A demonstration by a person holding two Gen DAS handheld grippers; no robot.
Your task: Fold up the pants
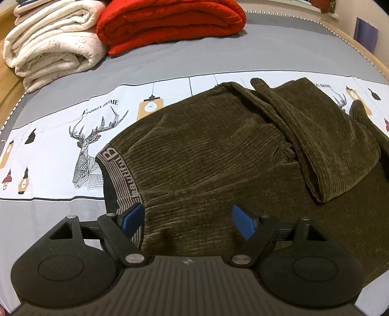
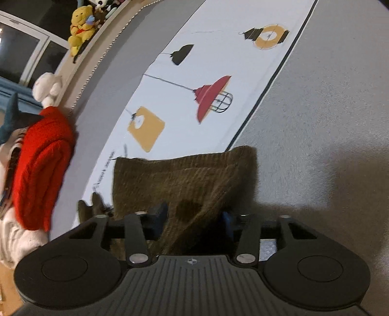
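Pants: olive-brown corduroy pants (image 1: 214,150) lie on the bed (image 1: 170,63), spread across the printed white band of the bedspread, waistband (image 1: 121,179) to the near left, legs running off to the right.
Done so far: one leg end (image 1: 313,145) lies doubled back over the body of the pants in the left wrist view — so a first fold looks started, by my reading.
Left to do: the cloth is rumpled and bunched near the crotch; the halves are not squared and no compact packet is formed. I judge the task well short of finished.
Left gripper: the left gripper (image 1: 189,221) hovers over the waist end, jaws spread wide, one blue pad at the waistband and the other over plain corduroy; the pads press on nothing.
Right gripper: the right gripper (image 2: 192,218) is at a leg end (image 2: 187,179) near the edge of the white band. A ridge of cloth rises between the jaws, which stand part open; the picture is blurred, so whether the pads pinch it I cannot tell.
Writing: the waistband reads "beautiful" with a large "B"; the bedspread beside the deer drawing (image 1: 90,145) reads "HOME" — the word before it is too stylised to be sure.
Others: folded red blanket (image 1: 170,21) and cream blanket (image 1: 51,46) at the far left.
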